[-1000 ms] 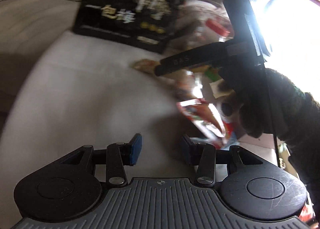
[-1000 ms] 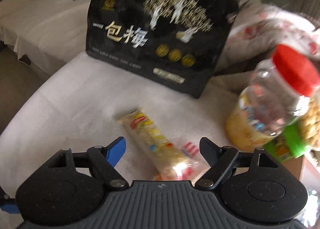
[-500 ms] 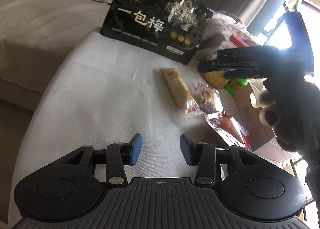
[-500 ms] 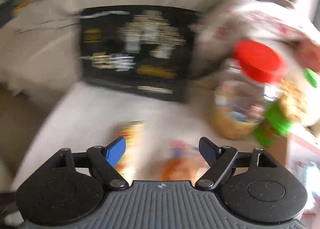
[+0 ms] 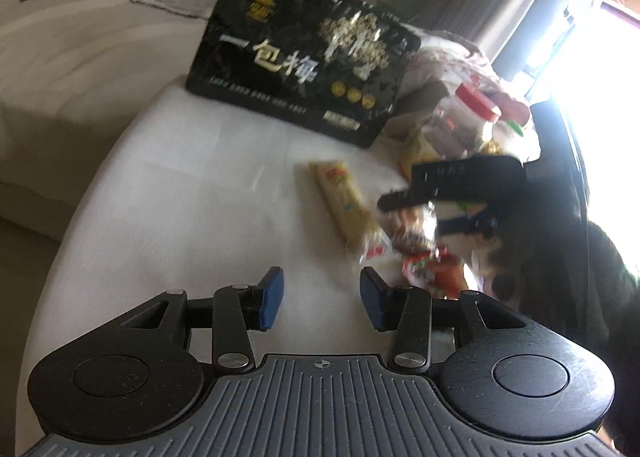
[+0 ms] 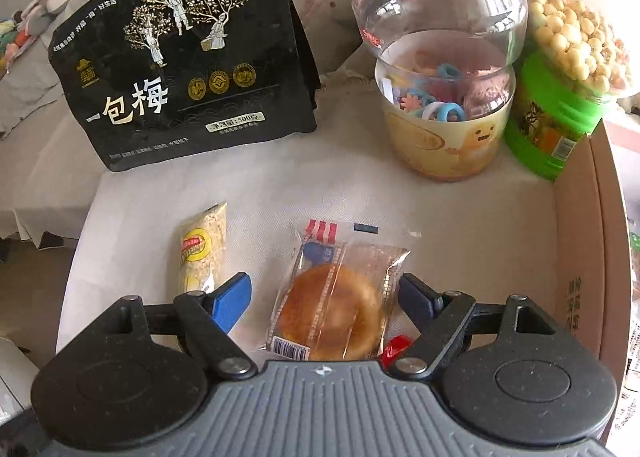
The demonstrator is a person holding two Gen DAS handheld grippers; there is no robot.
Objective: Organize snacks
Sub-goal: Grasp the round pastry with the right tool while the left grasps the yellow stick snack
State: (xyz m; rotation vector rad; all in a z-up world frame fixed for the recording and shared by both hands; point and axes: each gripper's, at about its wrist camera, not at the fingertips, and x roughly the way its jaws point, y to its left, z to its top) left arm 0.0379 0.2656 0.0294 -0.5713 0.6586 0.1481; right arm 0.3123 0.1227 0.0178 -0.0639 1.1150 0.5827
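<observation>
On the white cloth-covered table (image 6: 352,185) lies a clear-wrapped round cake (image 6: 328,309). My right gripper (image 6: 324,297) hangs just over it, open, a pad on either side and neither touching the wrapper. A yellow snack bar (image 6: 202,253) lies just left of the cake. A red packet (image 5: 432,273) lies near them, with only a corner (image 6: 394,347) showing in the right wrist view. My left gripper (image 5: 322,299) hovers open above bare cloth with nothing between its pads. From there I see the right gripper (image 5: 424,217) over the snacks and the snack bar (image 5: 348,205).
A big black pouch (image 6: 188,57) stands at the back. A clear jar with a red lid (image 6: 440,77) and a green-lidded jar of round snacks (image 6: 568,69) stand to its right. An open cardboard box (image 6: 592,237) borders the right side. A bed (image 5: 80,37) lies behind.
My right gripper has rolled and come down toward the table; the wrapped cake now lies between its open pads. The left gripper has drifted a little and stays open.
</observation>
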